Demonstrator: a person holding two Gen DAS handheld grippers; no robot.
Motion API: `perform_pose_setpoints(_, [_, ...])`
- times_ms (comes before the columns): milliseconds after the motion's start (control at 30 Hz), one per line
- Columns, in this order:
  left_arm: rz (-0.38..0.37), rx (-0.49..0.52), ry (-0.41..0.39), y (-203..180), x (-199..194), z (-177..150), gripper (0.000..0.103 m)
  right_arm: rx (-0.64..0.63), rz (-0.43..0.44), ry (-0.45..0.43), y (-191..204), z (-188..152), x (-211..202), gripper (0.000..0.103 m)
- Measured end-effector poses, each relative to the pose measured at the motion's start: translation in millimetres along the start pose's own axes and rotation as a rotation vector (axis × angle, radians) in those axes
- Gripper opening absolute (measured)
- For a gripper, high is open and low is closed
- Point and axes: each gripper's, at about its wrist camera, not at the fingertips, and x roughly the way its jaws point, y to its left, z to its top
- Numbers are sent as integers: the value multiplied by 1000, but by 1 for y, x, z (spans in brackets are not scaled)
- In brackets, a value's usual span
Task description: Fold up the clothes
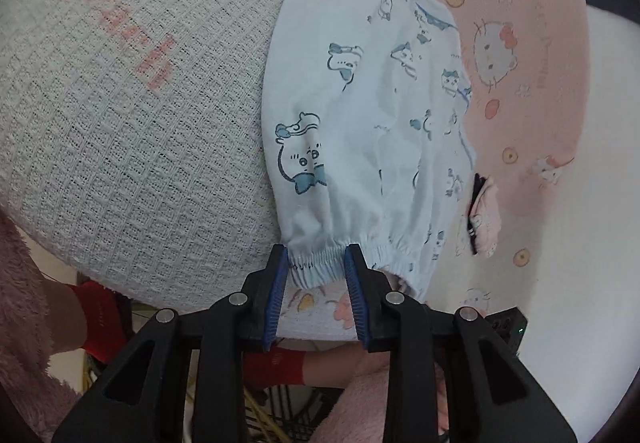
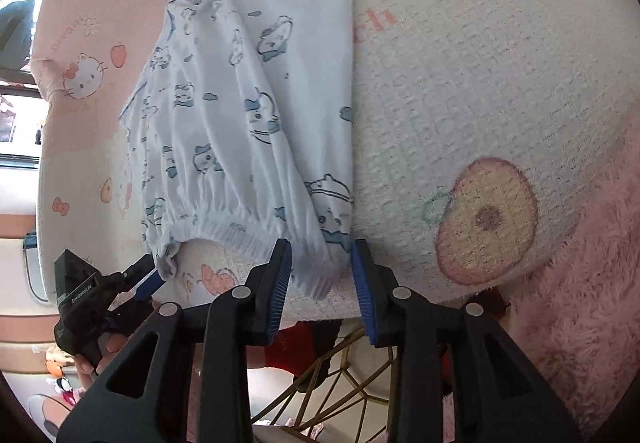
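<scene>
We see the pale blue printed garment [image 1: 360,115] lying at the near edge of the towel-covered table [image 1: 120,123]. It looks light, soft and floppy; its gathered elastic hem gives the firmest hold. The left gripper [image 1: 316,259] and right gripper [image 2: 322,255] each straddle that hem, fingers apart, seemingly not yet pinching.

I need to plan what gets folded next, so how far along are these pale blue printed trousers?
Done: the trousers lie doubled lengthwise on the towel, legs stacked. In hand: the left gripper and right gripper each straddle the elastic hem; whether the pads are pinching cannot be told. Left: the crosswise fold from hem toward the far end.
</scene>
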Motion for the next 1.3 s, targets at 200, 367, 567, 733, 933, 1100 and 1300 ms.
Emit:
perform_pose_setpoints(200, [48,17,-14,-8,8,-1,29,-80,-112,14,18,-3,11,22])
perform_pose_setpoints(367, [52,55,-31,-15,13,1,28,-65,-88,43,18,-9,16,28])
perform_pose_setpoints(567, [177,188,-125,-37,5,3,9,-175,-166,-66,18,6,1,9])
perform_pose_setpoints(733, [370,400,-241,-66,-23,-4,8,-390,-363,-174,50,-6,-9,9])
perform_pose_setpoints(933, [453,371,-122,-50,11,1,10,-313,-337,-83,35,-2,6,11])
perform_pose_setpoints(1100, [273,204,-74,-21,-3,17,11,-120,-96,-49,3,-9,-17,30])
perform_pose_setpoints(1300, [149,105,-65,-7,-5,35,11,-164,-71,0,22,2,-3,28])
